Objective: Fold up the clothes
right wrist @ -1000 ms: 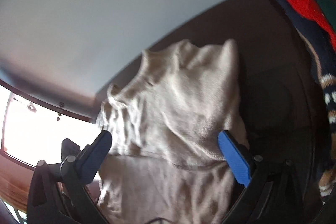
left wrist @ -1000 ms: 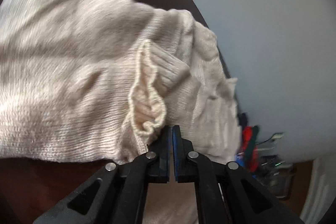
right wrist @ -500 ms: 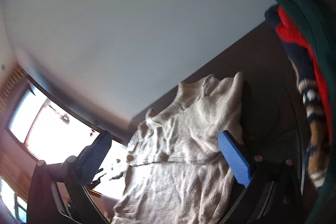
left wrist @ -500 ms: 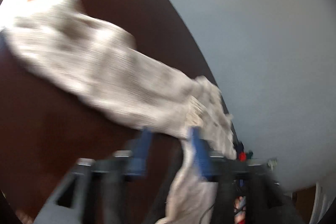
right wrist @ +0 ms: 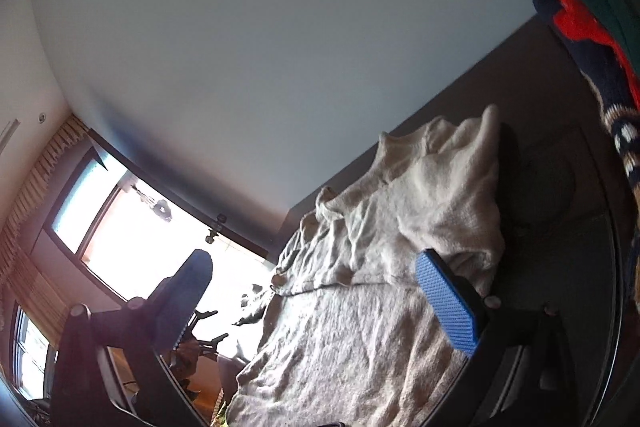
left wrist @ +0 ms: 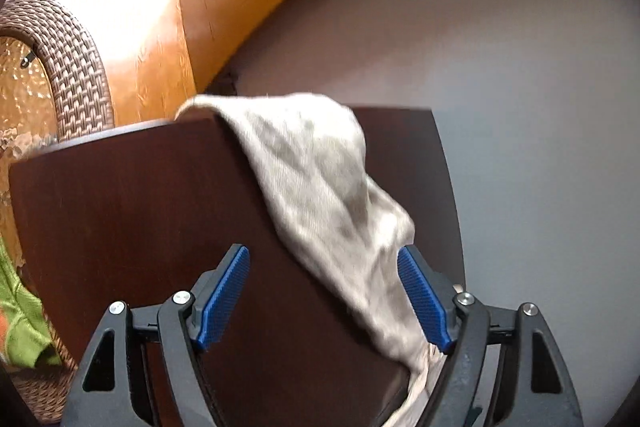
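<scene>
The dark brown table (left wrist: pixel 132 211) carries the cream knitted sweater (left wrist: pixel 320 179); in the left wrist view one part of the sweater lies in a band from the far edge of the table toward the near right corner, and its far end hangs over that far edge; in the right wrist view the sweater (right wrist: pixel 400 247) lies crumpled along the wall-side edge of the table (right wrist: pixel 560 227), and it reaches the near edge; a pile of other clothes (right wrist: pixel 580 27), green, red and navy, stands at the right edge of this view. The left gripper (left wrist: pixel 324 295) has just been opening; its jaws are now spread wide, and the sweater passes between them close by the right pad, which does not press it. The right gripper (right wrist: pixel 320 299) is spread wide too, above the sweater, and it holds nothing.
</scene>
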Available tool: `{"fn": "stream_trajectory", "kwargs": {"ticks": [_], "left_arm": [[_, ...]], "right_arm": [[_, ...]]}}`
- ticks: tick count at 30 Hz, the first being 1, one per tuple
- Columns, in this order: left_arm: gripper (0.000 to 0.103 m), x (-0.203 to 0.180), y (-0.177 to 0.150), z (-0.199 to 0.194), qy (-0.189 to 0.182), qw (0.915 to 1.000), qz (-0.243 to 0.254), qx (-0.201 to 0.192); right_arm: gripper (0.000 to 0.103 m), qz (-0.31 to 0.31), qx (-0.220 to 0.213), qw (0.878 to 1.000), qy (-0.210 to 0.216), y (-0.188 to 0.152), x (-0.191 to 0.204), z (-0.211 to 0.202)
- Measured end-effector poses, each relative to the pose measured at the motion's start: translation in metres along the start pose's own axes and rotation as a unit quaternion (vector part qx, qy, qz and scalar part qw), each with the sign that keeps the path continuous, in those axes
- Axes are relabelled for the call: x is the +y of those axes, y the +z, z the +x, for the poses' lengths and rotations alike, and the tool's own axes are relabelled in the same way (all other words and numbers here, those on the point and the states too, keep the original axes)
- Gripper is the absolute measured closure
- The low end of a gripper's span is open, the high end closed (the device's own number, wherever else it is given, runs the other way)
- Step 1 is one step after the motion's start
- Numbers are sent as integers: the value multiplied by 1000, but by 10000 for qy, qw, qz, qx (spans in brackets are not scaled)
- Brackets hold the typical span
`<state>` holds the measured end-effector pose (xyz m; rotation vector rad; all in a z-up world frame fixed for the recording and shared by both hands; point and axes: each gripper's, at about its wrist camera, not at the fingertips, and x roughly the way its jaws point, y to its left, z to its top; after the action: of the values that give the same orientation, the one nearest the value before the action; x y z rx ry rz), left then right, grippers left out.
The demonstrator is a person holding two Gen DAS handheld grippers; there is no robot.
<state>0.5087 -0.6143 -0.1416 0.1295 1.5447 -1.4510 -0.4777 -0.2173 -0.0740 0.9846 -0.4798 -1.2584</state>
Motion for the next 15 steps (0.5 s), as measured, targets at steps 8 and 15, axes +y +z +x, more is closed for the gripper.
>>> {"fn": "stream_trajectory", "kwargs": {"ticks": [8, 15], "left_arm": [[34, 8, 25, 8, 208, 9991, -240, -295], [57, 10, 40, 20, 202, 9986, -319, -382]], "right_arm": [[0, 251, 17, 9996, -88, 2, -11, 1], [0, 266, 218, 9991, -259, 0, -15, 10]]}}
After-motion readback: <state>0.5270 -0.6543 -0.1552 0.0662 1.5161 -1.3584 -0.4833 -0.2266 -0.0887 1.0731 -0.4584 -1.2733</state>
